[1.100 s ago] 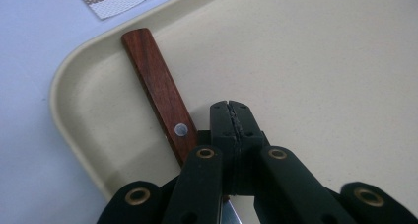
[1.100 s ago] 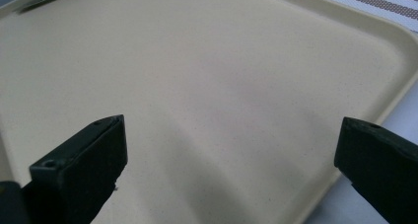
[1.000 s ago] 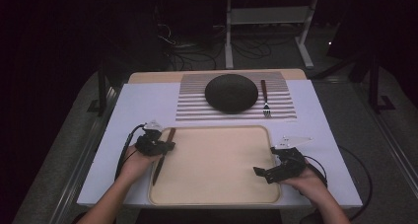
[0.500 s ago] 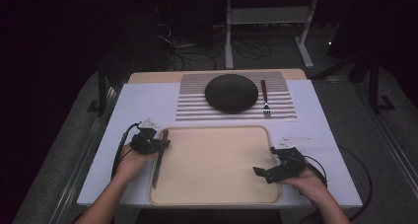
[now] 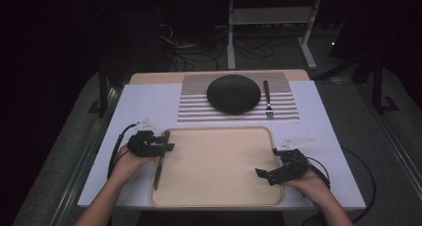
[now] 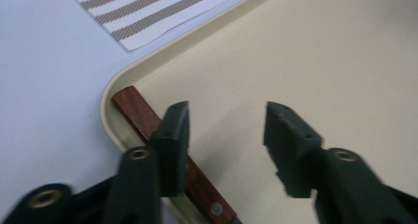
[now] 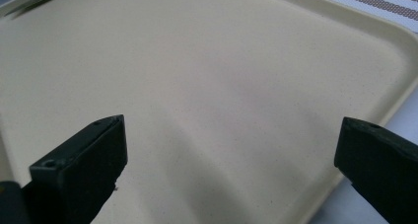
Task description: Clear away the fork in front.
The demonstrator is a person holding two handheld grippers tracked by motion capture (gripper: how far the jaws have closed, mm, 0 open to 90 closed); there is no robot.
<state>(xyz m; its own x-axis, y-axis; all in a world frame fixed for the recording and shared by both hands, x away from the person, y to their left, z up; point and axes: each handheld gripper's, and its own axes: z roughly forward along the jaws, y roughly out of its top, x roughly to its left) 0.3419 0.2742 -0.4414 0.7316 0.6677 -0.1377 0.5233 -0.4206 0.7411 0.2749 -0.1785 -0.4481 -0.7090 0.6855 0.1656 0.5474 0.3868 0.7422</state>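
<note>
Dim room, white desk (image 5: 149,106); left tool (image 6: 224,135) agape beside knife (image 6: 170,157) on tray (image 5: 219,161), likely released; right tool (image 7: 231,150) wide, empty

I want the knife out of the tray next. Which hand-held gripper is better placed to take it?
Left. The left hand-held gripper is open right beside the knife handle at the tray edge. The right hand-held gripper, also open, sits at the tray's opposite side, far from the knife.
</note>
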